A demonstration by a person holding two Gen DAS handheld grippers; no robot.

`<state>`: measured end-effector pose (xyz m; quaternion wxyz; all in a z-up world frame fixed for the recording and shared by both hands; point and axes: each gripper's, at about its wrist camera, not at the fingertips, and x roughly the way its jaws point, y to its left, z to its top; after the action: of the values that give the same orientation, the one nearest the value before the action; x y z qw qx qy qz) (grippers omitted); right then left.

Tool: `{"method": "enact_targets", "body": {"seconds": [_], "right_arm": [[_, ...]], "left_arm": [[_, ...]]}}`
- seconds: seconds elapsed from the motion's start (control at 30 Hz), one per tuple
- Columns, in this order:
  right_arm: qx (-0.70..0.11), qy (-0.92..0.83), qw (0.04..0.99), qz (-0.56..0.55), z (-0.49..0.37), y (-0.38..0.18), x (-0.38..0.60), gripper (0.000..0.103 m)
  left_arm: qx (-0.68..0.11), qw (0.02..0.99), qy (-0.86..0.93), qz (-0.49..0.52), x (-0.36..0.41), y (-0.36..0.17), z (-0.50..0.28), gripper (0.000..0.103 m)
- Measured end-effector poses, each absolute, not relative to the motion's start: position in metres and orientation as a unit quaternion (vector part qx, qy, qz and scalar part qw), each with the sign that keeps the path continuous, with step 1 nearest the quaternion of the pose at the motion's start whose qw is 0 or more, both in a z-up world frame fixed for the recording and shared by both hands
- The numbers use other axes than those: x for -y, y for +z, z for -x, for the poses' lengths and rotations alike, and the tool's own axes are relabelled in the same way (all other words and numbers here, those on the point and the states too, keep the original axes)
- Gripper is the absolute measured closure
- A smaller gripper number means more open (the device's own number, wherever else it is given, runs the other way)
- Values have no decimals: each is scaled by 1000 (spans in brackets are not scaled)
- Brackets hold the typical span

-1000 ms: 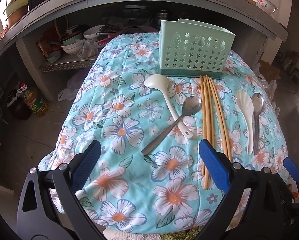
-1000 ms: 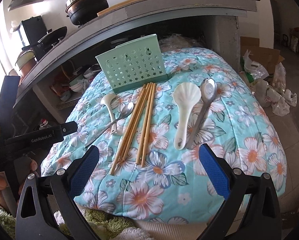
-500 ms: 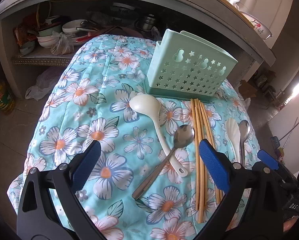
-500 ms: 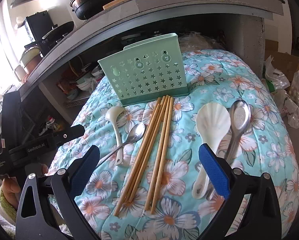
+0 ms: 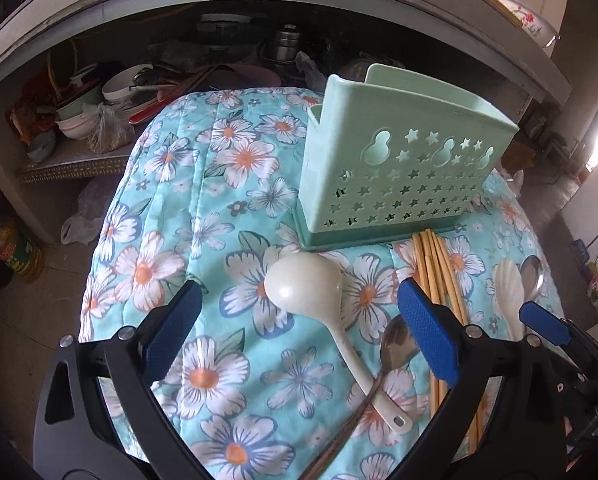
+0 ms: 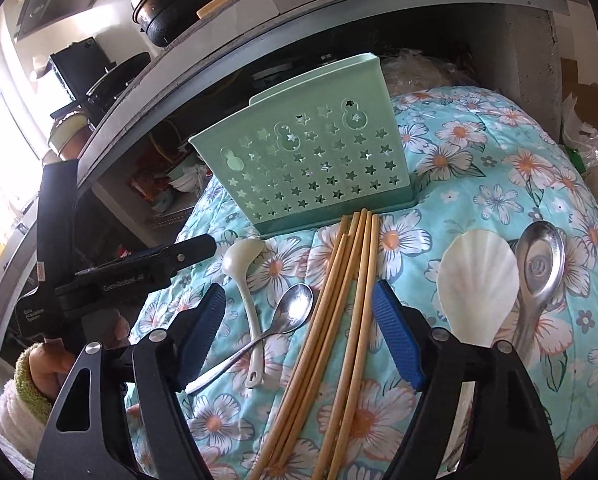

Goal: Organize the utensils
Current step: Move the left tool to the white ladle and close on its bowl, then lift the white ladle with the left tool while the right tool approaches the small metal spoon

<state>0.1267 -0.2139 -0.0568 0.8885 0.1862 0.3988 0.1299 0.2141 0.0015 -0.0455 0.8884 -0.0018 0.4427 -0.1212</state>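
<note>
A mint green utensil holder (image 5: 399, 168) (image 6: 311, 168) stands upright at the back of the floral cloth (image 5: 203, 240). In front of it lie a white ladle (image 5: 303, 284) (image 6: 239, 260), a small metal spoon (image 5: 395, 344) (image 6: 295, 308) crossing the ladle's handle, several wooden chopsticks (image 5: 435, 264) (image 6: 351, 264), a white shell-shaped paddle (image 6: 475, 276) and a large metal spoon (image 6: 539, 264). My left gripper (image 5: 295, 308) hangs open above the ladle. My right gripper (image 6: 299, 300) hovers over the chopsticks and small spoon; its jaws are closing but the pads touch nothing.
Behind the cloth, a low shelf (image 5: 99, 112) under a concrete counter holds bowls and bags. A black pot (image 6: 179, 4) sits on the counter. An oil bottle (image 5: 15, 252) stands on the floor at left. Plastic bags (image 6: 591, 152) lie at right. A sleeved hand (image 6: 39, 368) holds the left gripper.
Both grippers have moved forward toward the holder and lower over the utensils, which now look larger. The right gripper's jaws have narrowed. No utensil has shifted.
</note>
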Motion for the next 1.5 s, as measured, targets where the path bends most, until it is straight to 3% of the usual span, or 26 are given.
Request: {"method": "enact_targets", "body": {"seconds": [0.23,0.5,0.7,1.0,1.3,1.5], "right_arm": [[-418,139,877,-192,-129,-71,216,29],[-427,140,869,-205,-127,-80,224,29],[-431,142,866,-211,-125,-83,227,29],[-433,144,864,-213,-121,-79,226,29],[-438,153,863,-203,-114,-70,212,29],[-446,167,856,-199,-113,-68,200,29]], "left_arm": [[-469,873,-109,-76,33,-65,-237,43],[-483,860,-67,-151,52,-90,-240,59],[-483,869,-62,-89,32,-84,-237,61],[-488,857,-106,131,-36,-85,-213,62],[-481,847,-104,203,-76,-97,-188,63],[-482,843,-92,223,-93,-105,-180,71]]}}
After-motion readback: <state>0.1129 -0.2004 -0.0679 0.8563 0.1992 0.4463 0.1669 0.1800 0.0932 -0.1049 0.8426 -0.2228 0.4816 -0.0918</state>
